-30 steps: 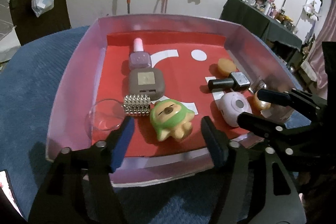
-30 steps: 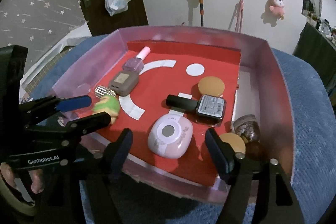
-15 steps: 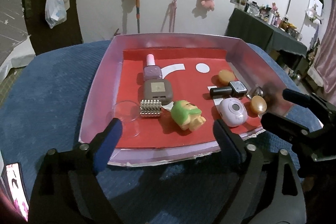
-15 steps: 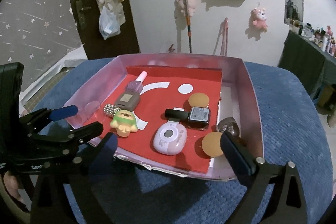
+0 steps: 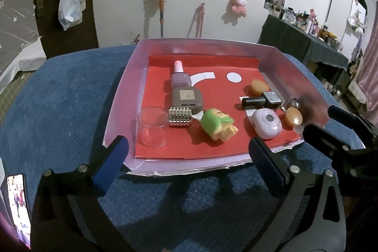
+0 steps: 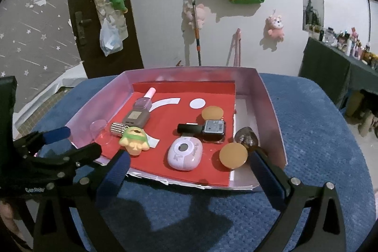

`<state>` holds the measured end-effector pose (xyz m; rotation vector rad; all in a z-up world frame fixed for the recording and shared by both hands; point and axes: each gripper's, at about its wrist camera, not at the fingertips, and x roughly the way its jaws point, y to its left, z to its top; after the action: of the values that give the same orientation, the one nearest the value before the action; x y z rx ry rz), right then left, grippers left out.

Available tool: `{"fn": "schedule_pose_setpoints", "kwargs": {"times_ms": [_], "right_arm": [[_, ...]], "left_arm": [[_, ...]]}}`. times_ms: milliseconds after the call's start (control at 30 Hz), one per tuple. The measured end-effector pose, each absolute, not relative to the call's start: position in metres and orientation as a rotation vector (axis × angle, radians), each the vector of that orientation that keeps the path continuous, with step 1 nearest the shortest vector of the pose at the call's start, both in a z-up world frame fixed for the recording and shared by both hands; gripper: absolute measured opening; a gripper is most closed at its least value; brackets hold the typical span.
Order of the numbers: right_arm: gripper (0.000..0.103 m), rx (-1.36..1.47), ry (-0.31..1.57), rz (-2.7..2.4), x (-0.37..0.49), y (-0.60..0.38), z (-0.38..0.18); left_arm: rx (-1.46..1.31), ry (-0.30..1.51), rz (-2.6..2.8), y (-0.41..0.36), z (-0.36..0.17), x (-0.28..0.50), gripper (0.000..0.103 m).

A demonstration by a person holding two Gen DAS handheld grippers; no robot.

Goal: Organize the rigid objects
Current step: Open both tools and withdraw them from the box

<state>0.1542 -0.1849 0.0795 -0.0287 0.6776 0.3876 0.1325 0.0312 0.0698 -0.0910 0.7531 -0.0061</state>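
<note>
Left hand-held gripper (image 5: 186,157): jaws spread wide, have just been opening, nothing between them; hangs just short of the tray's near edge. Right hand-held gripper (image 6: 189,169): likewise wide, empty.

Pink tray (image 5: 122,86) on blue cushioned surface (image 5: 59,98).

On the red liner, left column: pink polish bottle (image 5: 180,77), brown case (image 5: 186,99), studded block (image 5: 179,116), clear cup (image 5: 152,125). Green figurine (image 5: 218,124) at centre. White pod (image 6: 185,152) and black bottle (image 6: 205,130) to the right.

Grouping suggests sorting near done.

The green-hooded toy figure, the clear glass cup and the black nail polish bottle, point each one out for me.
green-hooded toy figure (image 5: 218,124): left wrist view, on its green hood.
clear glass cup (image 5: 152,125): left wrist view, on its side wall.
black nail polish bottle (image 6: 213,129): right wrist view, on its label.
</note>
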Motion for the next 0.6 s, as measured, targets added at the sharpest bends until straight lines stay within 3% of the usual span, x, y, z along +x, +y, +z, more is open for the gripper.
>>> {"fn": "schedule_pose_setpoints", "kwargs": {"times_ms": [600], "right_arm": [[0.103,-0.035,0.718,0.321,0.158,-0.184,0.056]], "left_arm": [[-0.074,0.798,0.011,0.031,0.052,0.139,0.103]]}}
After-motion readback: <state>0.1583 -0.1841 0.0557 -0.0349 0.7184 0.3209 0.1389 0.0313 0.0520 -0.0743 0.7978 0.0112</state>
